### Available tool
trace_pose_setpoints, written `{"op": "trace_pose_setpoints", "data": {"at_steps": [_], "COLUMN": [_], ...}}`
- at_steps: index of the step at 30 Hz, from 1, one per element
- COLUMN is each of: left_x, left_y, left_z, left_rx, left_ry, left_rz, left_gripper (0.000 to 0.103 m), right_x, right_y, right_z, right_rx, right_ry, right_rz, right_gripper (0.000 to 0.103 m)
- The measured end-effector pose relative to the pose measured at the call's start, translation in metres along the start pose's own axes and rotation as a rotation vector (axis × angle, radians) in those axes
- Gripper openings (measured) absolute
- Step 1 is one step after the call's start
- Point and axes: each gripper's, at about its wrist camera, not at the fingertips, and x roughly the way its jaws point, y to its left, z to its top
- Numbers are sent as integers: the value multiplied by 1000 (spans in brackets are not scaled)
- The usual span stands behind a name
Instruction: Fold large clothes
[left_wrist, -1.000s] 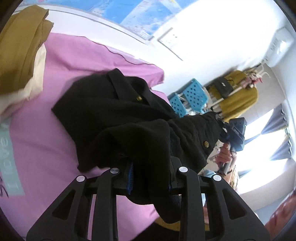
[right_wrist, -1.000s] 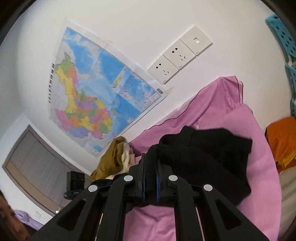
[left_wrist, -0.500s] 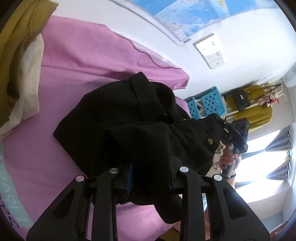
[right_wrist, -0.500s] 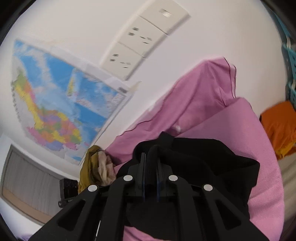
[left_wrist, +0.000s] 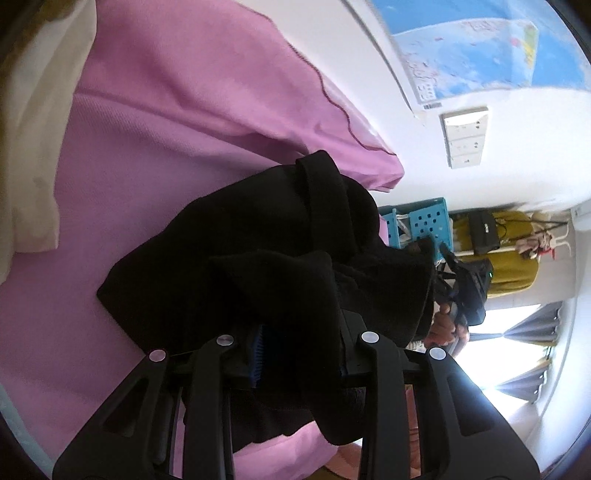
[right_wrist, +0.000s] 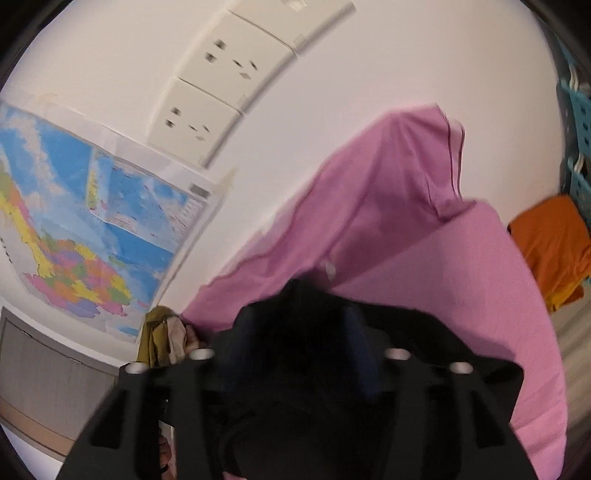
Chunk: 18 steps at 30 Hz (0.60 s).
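Both our grippers have swung nearer the wall with its map (right_wrist: 85, 229) and sockets (right_wrist: 221, 85); our left gripper (left_wrist: 301, 354) pinches a thick fold of the black garment (left_wrist: 280, 236), which lies bunched on the pink sheet (left_wrist: 155, 122); our right gripper (right_wrist: 295, 354) is blurred, its fingers buried in black cloth, so we cannot tell its grip.

Wall map (right_wrist: 92, 229) beside sockets (right_wrist: 221, 92); pink sheet (left_wrist: 155, 155).

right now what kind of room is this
Most likely a bedroom at home: a bed under a pink sheet where the black garment is being folded, a world map and wall sockets on the wall, and clothes hanging on a rack by the curtained window.
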Motion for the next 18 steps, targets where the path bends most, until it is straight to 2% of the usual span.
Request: {"op": "trace_pose_setpoints", "data": {"at_steps": [3, 5, 6, 7, 9, 11, 12, 13, 15, 16, 17, 18], "left_x": [1, 1, 2, 2, 2, 0, -1, -3, -7, -8, -11, -14], "left_y": [3, 4, 5, 6, 8, 9, 10, 10, 8, 7, 6, 3], "left_z": [5, 5, 5, 5, 5, 3, 2, 1, -3, -5, -6, -7], "left_rx": [-14, -21, -25, -30, -39, -45, -44, -39, -28, -22, -10, 6], "left_ry": [-3, -5, -5, -3, -3, -3, -7, -12, -23, -27, -39, -55], "left_rz": [-23, -30, -33, -36, -41, -54, -64, -74, -93, -102, -111, -113], "left_gripper": [32, 31, 31, 31, 31, 34, 35, 38, 44, 51, 58, 62], "right_x": [-9, -10, -7, -3, 6, 10, 12, 13, 17, 20, 22, 23], "right_y": [18, 36, 47, 54, 58, 52, 45, 39, 25, 20, 17, 15], "right_z": [-6, -15, -22, -27, -34, -36, -35, -36, -40, -44, -48, -51], "right_rx": [-98, -208, -293, -351, -418, -446, -456, -458, -469, -484, -504, -523], "right_ry": [-28, -22, -17, -15, -7, -1, 6, 12, 85, 122, 133, 151], "right_rz": [4, -30, -86, -142, -230, -293, -334, -369, -378, -379, -394, -386], "right_gripper": [53, 53, 55, 61, 61, 70, 78, 79, 78, 72, 62, 34]}}
